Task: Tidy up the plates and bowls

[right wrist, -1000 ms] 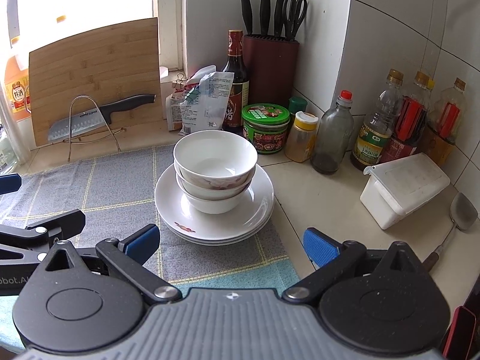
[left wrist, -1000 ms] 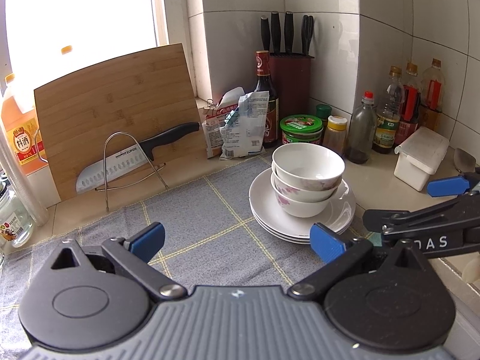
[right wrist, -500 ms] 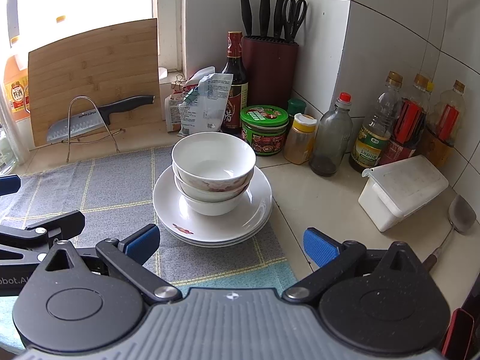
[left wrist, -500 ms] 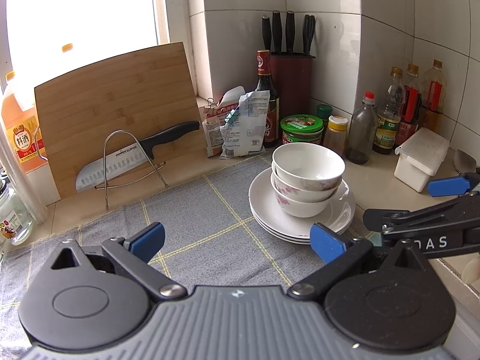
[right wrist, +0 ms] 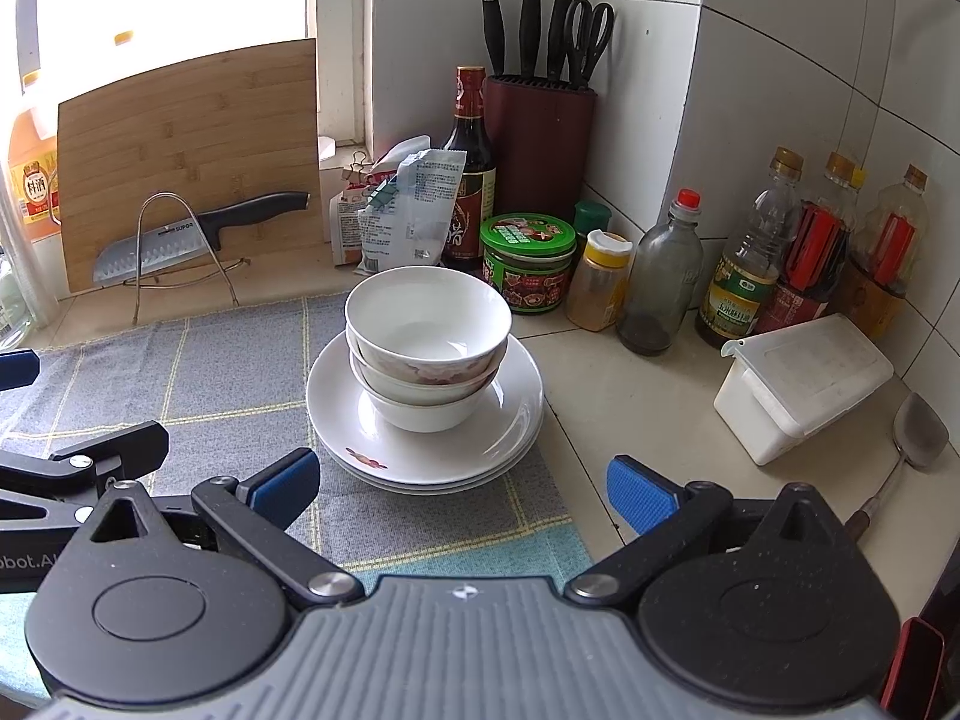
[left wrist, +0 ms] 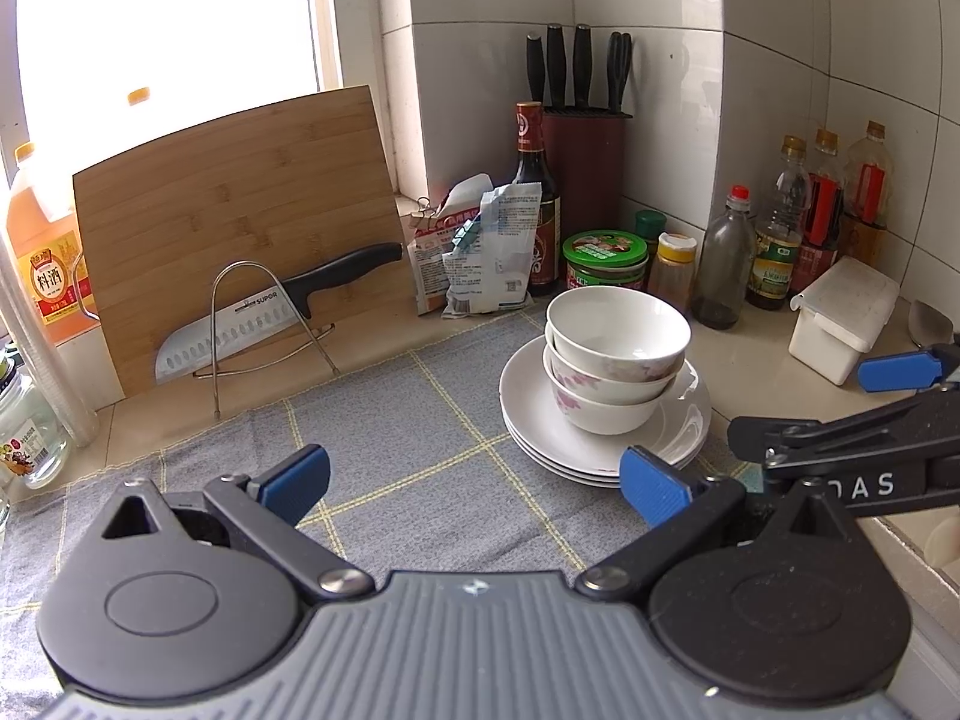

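Three white bowls [left wrist: 615, 354] [right wrist: 427, 339] sit nested on a stack of white plates [left wrist: 534, 414] [right wrist: 516, 414], all on a grey checked cloth [left wrist: 390, 420] [right wrist: 198, 372]. My left gripper [left wrist: 474, 477] hangs open just in front and to the left of the stack, with nothing between its blue pads. My right gripper [right wrist: 462, 483] is open too, a short way in front of the plates, empty. Each gripper shows at the edge of the other's view: the right one's finger [left wrist: 894, 372], the left one's finger [right wrist: 18, 367].
Behind the stack stand a green-lidded jar [right wrist: 528, 264], sauce bottles [right wrist: 474, 174], a knife block [right wrist: 540, 144] and snack bags [right wrist: 408, 210]. A cutting board [left wrist: 240, 210] with a knife on a wire rack [left wrist: 264, 312] leans at the left. A white box [right wrist: 798, 390] and spatula [right wrist: 918, 432] lie right.
Both grippers have crept slightly forward toward the stack; the bowls and plates have not moved, and both pairs of fingers stay open.
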A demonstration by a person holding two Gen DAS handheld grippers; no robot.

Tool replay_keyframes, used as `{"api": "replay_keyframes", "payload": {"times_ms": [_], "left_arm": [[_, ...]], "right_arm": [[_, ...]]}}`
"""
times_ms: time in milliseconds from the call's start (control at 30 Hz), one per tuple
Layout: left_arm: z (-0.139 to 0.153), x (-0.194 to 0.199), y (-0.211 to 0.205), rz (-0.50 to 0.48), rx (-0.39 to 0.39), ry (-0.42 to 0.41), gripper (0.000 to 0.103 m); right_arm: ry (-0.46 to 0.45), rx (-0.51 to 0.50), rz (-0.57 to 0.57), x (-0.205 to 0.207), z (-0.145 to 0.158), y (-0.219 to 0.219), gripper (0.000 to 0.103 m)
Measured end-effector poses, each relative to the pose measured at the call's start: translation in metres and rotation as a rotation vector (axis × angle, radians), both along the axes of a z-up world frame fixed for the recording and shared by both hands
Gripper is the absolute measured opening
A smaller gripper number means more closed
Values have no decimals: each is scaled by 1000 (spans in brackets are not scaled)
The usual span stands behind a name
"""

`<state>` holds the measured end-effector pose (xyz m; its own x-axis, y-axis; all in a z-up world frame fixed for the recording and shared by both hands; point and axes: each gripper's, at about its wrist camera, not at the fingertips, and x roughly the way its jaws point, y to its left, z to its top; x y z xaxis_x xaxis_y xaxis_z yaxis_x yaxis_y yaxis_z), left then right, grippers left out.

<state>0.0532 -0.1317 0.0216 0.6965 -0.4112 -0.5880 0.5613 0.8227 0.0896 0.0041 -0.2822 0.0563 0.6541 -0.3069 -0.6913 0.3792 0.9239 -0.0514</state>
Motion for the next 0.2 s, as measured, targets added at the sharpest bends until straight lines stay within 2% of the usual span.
{"api": "replay_keyframes", "payload": {"times_ms": [200], "left_arm": [[1,-1,0,1,0,0,102]], "right_arm": [[-1,-4,1,0,1,0,103]]}}
